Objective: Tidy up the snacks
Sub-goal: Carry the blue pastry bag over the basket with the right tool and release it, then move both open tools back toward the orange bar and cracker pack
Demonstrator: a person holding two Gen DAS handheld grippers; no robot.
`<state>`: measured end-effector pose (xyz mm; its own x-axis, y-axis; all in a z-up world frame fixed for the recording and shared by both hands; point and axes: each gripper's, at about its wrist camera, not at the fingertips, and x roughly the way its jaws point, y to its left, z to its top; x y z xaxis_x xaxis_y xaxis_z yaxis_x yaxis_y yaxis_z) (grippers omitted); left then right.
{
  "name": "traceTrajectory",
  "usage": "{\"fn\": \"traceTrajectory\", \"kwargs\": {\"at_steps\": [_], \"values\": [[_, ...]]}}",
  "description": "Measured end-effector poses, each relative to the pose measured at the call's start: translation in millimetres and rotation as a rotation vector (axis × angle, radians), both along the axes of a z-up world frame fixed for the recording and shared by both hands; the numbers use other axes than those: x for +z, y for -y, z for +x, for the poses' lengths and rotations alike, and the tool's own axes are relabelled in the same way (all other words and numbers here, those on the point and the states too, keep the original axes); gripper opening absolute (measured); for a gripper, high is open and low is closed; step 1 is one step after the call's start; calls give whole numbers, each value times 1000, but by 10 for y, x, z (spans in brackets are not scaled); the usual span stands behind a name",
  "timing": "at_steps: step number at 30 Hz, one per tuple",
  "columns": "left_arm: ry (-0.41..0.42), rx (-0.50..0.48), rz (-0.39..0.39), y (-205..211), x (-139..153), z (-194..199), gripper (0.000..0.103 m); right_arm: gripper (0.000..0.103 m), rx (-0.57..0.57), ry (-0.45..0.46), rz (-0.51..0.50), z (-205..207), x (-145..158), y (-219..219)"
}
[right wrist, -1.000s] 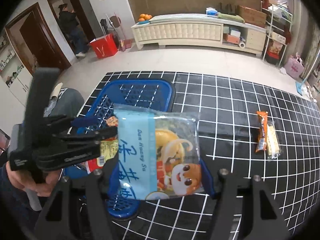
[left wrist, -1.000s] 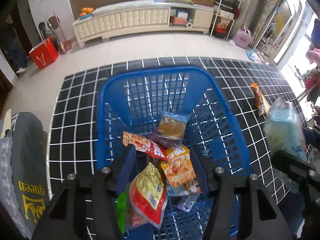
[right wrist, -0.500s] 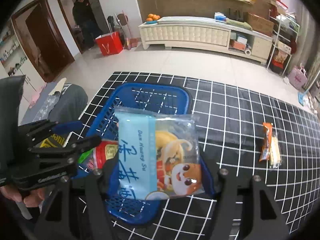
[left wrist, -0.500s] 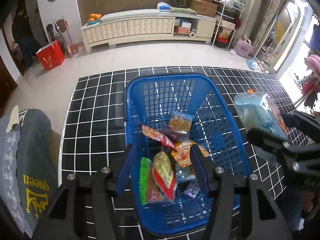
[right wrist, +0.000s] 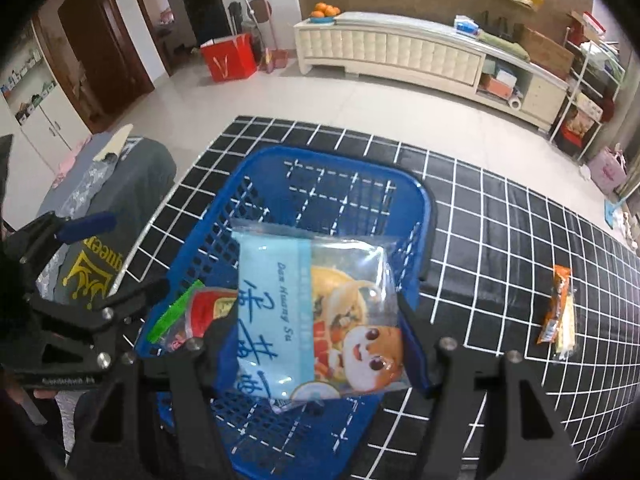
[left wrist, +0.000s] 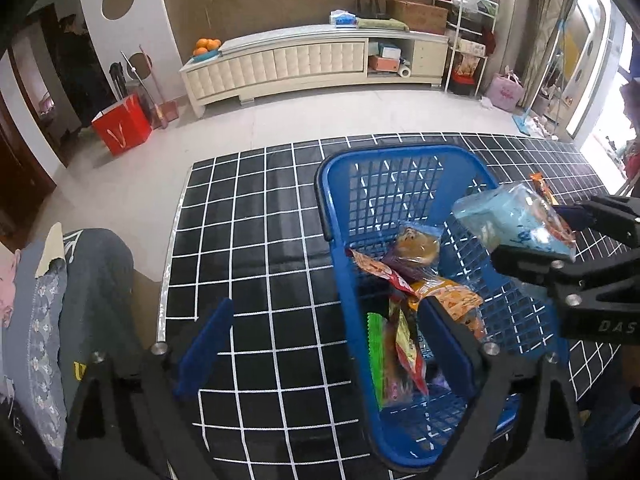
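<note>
Two claws work over the blue plastic mesh basket [right wrist: 320,168]: the right gripper [right wrist: 316,344] pinches a light, crinkly pale-blue snack packet [right wrist: 312,312] by its side edges above it, likely slippery, while the left gripper [left wrist: 324,344], jaws just spread wide, holds nothing.

basket [right wrist: 416,200] on mat [right wrist: 500,240] | snack bar [right wrist: 554,304] right of basket

The left tool [left wrist: 326,340] has just been opening: its jaws now stand wide with nothing between them, and the red packet [left wrist: 406,350] they held lies in the blue basket [left wrist: 400,168]. The right tool [right wrist: 316,344], gripping the pale blue bag [right wrist: 312,312], now hangs over the basket rather than beside it.
</note>
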<state>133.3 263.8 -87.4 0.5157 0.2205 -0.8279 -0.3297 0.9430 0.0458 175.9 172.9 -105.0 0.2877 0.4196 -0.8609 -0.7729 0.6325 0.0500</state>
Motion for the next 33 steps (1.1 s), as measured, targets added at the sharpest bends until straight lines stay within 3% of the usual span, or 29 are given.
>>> {"fn": "traceTrajectory", "kwargs": {"at_steps": [10, 15, 18, 27, 33], "values": [[-15, 71, -2, -155, -88, -43, 92, 71, 17, 65, -112, -20, -142, -174], [-21, 75, 6, -175, -115, -77, 92, 72, 35, 38, -102, -29, -191, -193], [-12, 64, -12, -162, -105, -92, 92, 83, 39, 53, -108, -53, -185, -177], [7, 15, -1, 149, 110, -196, 92, 84, 15, 76, -40, -169, 87, 163], [6, -12, 29, 499, 266, -203, 92, 85, -38, 49, 42, -165, 267, 623]]}}
